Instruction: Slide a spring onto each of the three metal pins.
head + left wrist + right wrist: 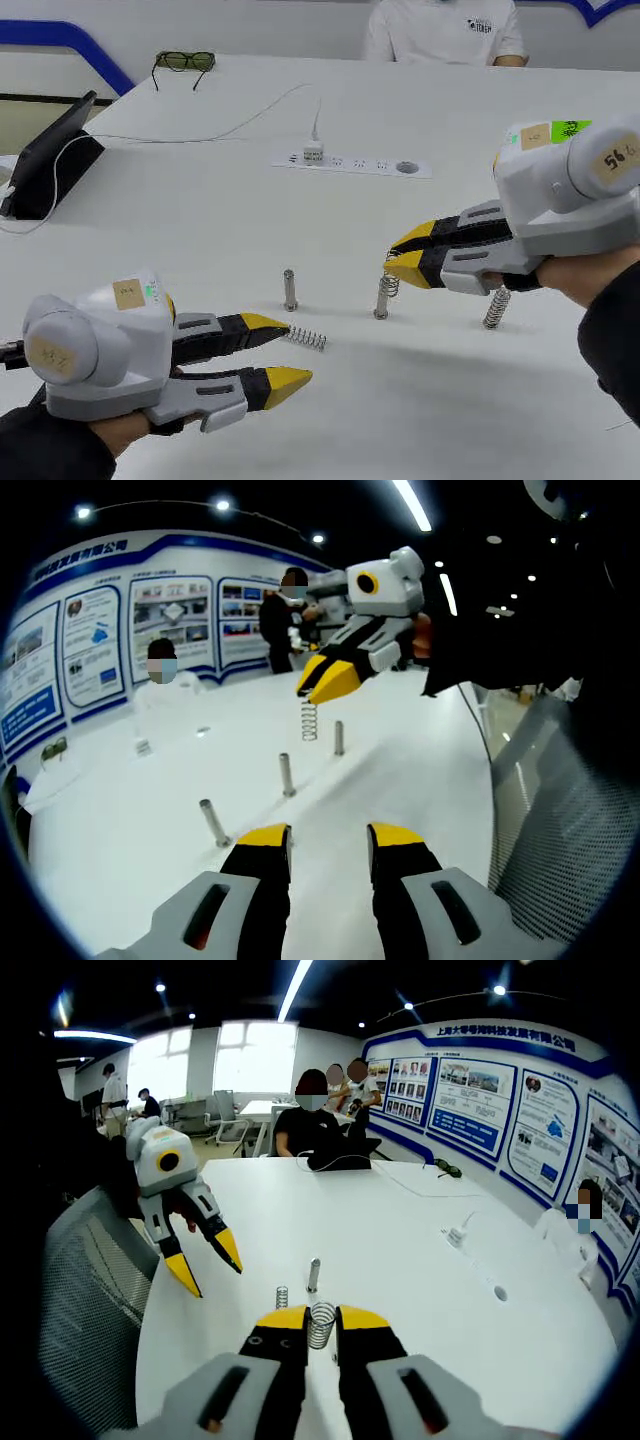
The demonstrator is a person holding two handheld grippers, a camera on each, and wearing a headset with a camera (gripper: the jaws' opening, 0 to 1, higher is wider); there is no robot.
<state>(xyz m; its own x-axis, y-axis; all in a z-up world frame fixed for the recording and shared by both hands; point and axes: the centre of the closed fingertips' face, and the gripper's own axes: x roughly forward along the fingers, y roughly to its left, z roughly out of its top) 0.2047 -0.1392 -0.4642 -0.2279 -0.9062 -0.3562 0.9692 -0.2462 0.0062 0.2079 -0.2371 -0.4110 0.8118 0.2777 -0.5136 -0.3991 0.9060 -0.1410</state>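
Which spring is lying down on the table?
The loose spring beside the left gripper. The right gripper pinches the held spring, and the standing spring is up on end at the far right.

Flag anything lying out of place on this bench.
One spring lies on its side on the table, loose near the left gripper's tips and on no pin. The nearby pin stands bare.

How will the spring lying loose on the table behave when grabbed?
The loose spring lies on its side on the smooth table, so a nudge would probably roll it. Its thin open coils look light and would likely squash or bend under a hard pinch.
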